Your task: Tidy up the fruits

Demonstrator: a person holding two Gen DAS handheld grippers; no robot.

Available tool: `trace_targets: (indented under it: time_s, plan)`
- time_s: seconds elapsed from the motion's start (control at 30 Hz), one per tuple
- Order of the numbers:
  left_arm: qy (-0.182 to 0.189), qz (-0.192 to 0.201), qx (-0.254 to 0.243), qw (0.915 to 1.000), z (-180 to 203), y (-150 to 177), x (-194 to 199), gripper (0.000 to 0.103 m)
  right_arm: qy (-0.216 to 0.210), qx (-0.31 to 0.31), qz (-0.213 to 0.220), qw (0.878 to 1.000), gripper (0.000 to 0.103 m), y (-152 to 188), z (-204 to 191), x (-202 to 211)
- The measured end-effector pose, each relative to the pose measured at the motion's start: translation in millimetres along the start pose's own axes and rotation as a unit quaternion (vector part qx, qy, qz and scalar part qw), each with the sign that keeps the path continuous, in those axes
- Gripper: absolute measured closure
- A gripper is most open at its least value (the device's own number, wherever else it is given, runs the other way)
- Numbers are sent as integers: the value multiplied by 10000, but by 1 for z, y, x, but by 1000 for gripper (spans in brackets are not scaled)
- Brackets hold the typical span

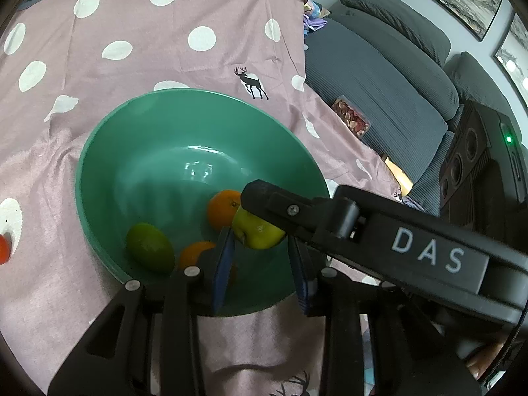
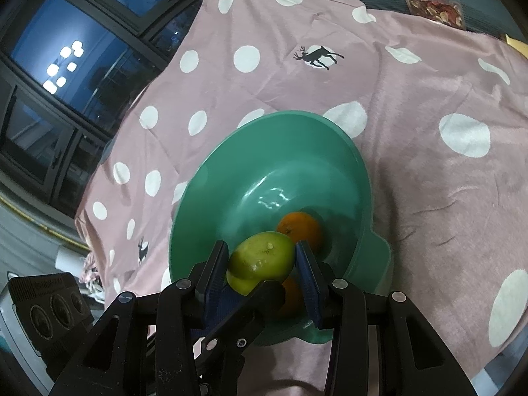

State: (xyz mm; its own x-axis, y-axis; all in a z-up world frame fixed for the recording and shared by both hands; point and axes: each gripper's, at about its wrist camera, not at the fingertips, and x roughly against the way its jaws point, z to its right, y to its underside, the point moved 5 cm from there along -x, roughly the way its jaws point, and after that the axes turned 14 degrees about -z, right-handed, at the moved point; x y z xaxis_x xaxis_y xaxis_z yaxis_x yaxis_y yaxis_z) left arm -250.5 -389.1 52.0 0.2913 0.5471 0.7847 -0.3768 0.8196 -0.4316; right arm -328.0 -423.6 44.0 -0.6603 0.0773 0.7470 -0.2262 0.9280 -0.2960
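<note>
Two grippers sit over the green bowl (image 1: 184, 125) on my feeds, and only one of them has anything in it. My right gripper (image 2: 262, 264) is closed on a yellow-green apple (image 2: 262, 259): its blue pads (image 2: 305, 264) press the fruit from both sides, with the jaws partly apart to fit its width, and it hangs over the inside of the bowl near the closer rim. From the left wrist view I see the same apple (image 1: 259, 232) sticking out under the black body of the right gripper, which reaches in from the right side with white letters on it. My left gripper (image 1: 262, 247) is open a modest way and holds nothing; its blue pads (image 1: 224, 264) stand apart above the near rim of the bowl, and I cannot tell if they touch the rim. Inside the bowl lie a lime (image 1: 150, 247) at the left, an orange (image 1: 222, 211) further in, just behind the apple, and a second orange (image 1: 194, 254) partly hidden behind my left gripper's finger. The bowl rests on a pink cloth with white dots (image 1: 132, 66) that covers the surface. One more small orange-red fruit (image 1: 3, 247) lies on the cloth at the far left edge, well apart from the bowl.
</note>
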Motion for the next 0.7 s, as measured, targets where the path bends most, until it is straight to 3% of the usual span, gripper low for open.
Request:
trace_targets:
  time_s: [0.7]
  plan:
    - [-69,-22,4,10000,0,0,-3,71,68,-51,-7,10000,60,-2,2,-2]
